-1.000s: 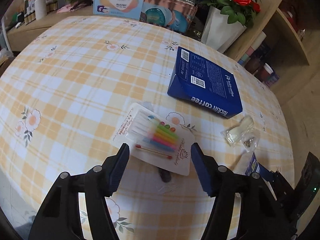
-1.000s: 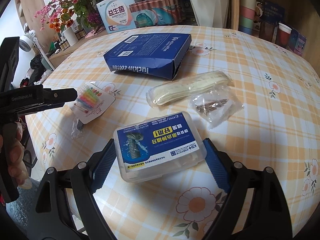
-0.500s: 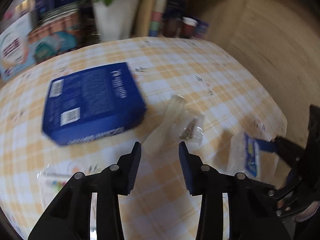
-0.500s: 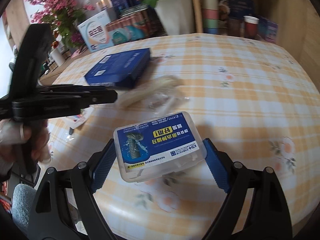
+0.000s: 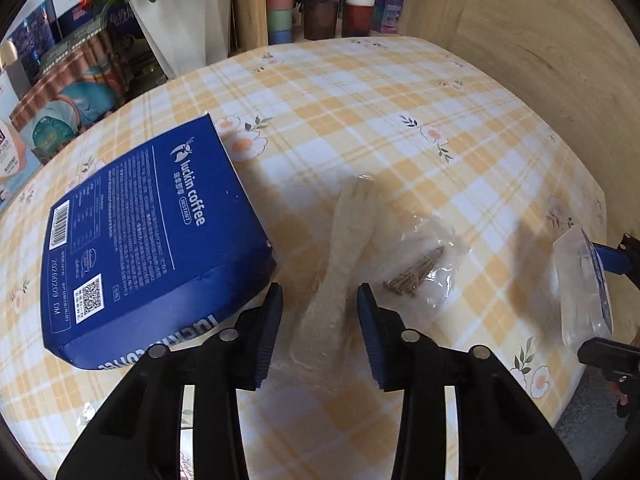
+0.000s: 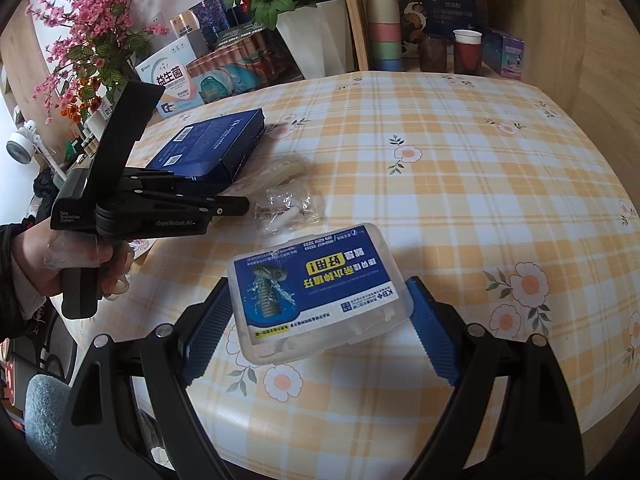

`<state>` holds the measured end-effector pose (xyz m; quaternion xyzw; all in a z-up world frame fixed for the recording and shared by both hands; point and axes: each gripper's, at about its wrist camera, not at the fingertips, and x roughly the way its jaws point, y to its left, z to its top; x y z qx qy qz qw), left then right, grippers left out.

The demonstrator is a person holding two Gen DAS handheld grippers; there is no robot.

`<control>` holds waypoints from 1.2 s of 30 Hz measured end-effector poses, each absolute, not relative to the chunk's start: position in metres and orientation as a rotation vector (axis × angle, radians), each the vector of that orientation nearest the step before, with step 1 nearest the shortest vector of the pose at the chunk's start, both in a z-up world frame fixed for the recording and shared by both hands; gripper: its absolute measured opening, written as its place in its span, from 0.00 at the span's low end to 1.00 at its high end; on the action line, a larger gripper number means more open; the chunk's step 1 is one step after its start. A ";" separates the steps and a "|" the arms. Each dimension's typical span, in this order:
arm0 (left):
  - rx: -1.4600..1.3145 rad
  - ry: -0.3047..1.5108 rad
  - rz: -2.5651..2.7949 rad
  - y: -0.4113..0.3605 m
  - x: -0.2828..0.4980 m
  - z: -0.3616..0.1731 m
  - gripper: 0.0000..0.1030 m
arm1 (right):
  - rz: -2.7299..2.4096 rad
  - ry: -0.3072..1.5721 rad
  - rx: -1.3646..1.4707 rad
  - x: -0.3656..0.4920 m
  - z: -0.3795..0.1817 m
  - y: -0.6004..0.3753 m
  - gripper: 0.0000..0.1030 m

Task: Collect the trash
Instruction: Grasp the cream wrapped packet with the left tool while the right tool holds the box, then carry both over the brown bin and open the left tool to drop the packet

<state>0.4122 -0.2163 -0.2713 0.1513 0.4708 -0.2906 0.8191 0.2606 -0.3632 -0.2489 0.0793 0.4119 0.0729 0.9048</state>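
A clear plastic box with a blue label (image 6: pixel 316 292) is clamped between the blue pads of the right tongs (image 6: pixel 318 330) and is held above the near edge of the table (image 6: pixel 480 184). In the left wrist view the same box (image 5: pixel 586 280) is seen at the far right, off the table's rim.

A long clear packet with a cream-coloured strip inside (image 5: pixel 340 264) lies on the checked cloth, and its near end is straddled by the left tongs (image 5: pixel 319 332), whose pads stand apart on either side of it; whether they touch it cannot be told. Just to the right of that packet, a small clear bag of dark screws (image 5: pixel 416 270) lies on the cloth. To the left, touching or nearly touching the left pad, a blue luckin coffee box (image 5: pixel 152 232) lies flat.

Behind the table, a white flowerpot (image 5: pixel 188 20), stacked pastel cups (image 6: pixel 384 24) and a red paper cup (image 5: pixel 359 14) are seen on a shelf.
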 end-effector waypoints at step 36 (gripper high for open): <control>-0.079 0.739 -0.539 -0.081 0.225 -0.126 0.06 | 0.257 0.719 0.079 0.172 -0.163 -0.285 0.82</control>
